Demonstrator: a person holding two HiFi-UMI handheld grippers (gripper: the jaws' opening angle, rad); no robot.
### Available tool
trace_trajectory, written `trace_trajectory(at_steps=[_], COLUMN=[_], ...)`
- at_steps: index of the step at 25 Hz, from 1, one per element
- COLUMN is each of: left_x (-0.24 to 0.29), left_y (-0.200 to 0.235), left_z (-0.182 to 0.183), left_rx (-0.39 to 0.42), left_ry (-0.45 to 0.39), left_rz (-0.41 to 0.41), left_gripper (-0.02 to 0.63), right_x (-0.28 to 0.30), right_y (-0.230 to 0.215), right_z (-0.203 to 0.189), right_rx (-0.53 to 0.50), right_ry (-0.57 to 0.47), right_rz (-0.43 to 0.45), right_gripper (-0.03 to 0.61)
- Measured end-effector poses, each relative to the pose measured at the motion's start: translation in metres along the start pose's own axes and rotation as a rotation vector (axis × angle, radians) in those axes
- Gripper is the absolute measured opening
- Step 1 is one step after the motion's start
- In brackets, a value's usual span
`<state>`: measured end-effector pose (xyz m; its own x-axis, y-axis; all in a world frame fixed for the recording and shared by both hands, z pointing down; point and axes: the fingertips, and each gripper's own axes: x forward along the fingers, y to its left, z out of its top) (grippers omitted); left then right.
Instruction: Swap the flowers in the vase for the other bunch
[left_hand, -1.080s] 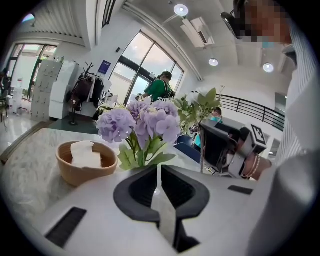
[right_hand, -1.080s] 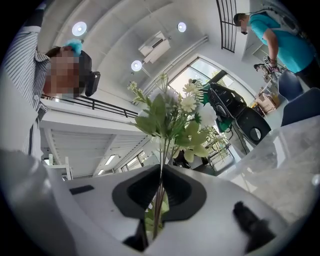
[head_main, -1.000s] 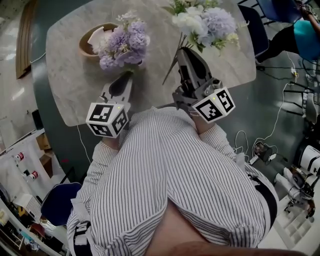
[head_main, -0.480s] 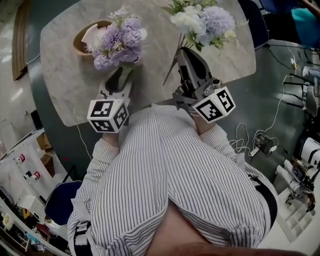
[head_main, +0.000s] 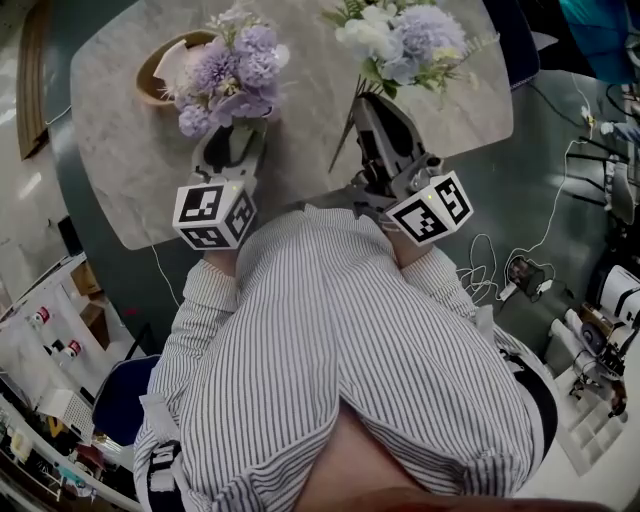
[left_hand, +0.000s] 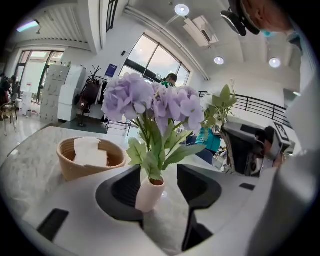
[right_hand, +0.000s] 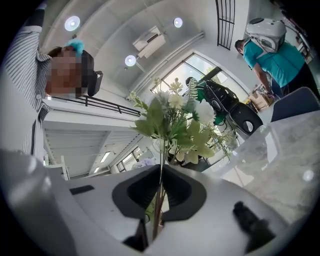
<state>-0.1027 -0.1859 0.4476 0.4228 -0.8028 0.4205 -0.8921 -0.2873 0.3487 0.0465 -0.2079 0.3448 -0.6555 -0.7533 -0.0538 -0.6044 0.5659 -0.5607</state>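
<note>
Marble tabletop (head_main: 135, 190) fills the upper part of the head view. The purple flowers (head_main: 228, 80) stand on its left half, and from above their blossoms hide whatever holds them. Only the left gripper view shows the small pale vase (left_hand: 148, 194), upright on the marble with the leafy stems rising from its mouth. The left gripper (head_main: 232, 148) has just been opening its jaws, and they now stand wide apart with the vase between them. There is a clear gap on the vase's right side; whether the left pad touches it cannot be told.

The right gripper (head_main: 372, 105) holds the other bunch (head_main: 400, 40), white and lilac with green sprigs, over the right half of the table, well apart from the vase. The right gripper view shows what the head view does not: its jaws closed on the thin stems (right_hand: 159, 200).

A woven basket (head_main: 158, 82) holding white paper (left_hand: 89, 150) sits just beyond the purple flowers. In the right gripper view, a person in a teal top (right_hand: 280, 60) stands in the background.
</note>
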Motion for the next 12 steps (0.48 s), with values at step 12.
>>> trace_trajectory(at_steps=[12], left_x=[0.018], left_y=[0.004], left_z=[0.007], left_rx=[0.035], left_ry=[-0.022], left_rz=[0.010], left_gripper=[0.215], right_x=[-0.004], right_y=[-0.002], right_z=[-0.004], right_rx=[0.008], right_ry=[0.015], right_rz=[-0.010], right_gripper=[0.025])
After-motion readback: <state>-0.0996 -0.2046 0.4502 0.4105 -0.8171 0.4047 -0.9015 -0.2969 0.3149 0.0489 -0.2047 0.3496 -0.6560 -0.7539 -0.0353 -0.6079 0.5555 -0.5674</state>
